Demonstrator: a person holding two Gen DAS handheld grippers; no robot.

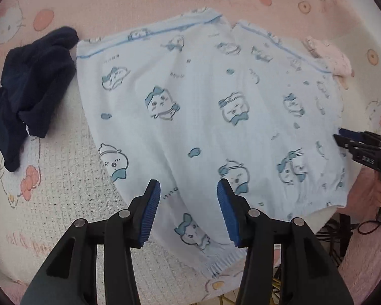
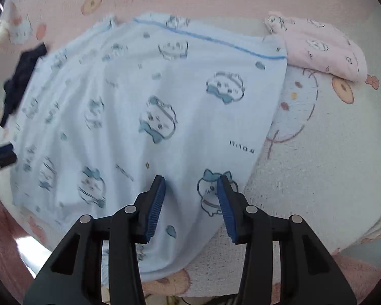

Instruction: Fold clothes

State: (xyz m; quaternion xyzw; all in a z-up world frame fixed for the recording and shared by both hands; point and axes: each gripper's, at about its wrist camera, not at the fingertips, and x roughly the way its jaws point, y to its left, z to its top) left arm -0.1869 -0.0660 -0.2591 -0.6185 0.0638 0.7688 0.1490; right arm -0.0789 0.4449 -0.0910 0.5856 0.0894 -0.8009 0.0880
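Note:
Pale blue shorts (image 1: 203,117) printed with cartoon animals lie spread flat on a pink-and-white cartoon blanket, leg hems far, waistband near. In the left wrist view my left gripper (image 1: 189,190) hovers open over the near left part of the shorts, nothing between its blue pads. The right gripper (image 1: 343,137) shows at the right edge beside the shorts, held by a hand. In the right wrist view the same shorts (image 2: 144,117) fill the middle, and my right gripper (image 2: 191,185) is open above their near right corner. The left gripper's tip (image 2: 2,155) peeks in at the left edge.
A crumpled dark navy garment (image 1: 33,94) lies left of the shorts. A folded pink printed garment (image 2: 320,48) sits at the far right. The blanket (image 2: 330,152) ends near me, with a fuzzy pink cover (image 1: 363,228) and cables below the edge.

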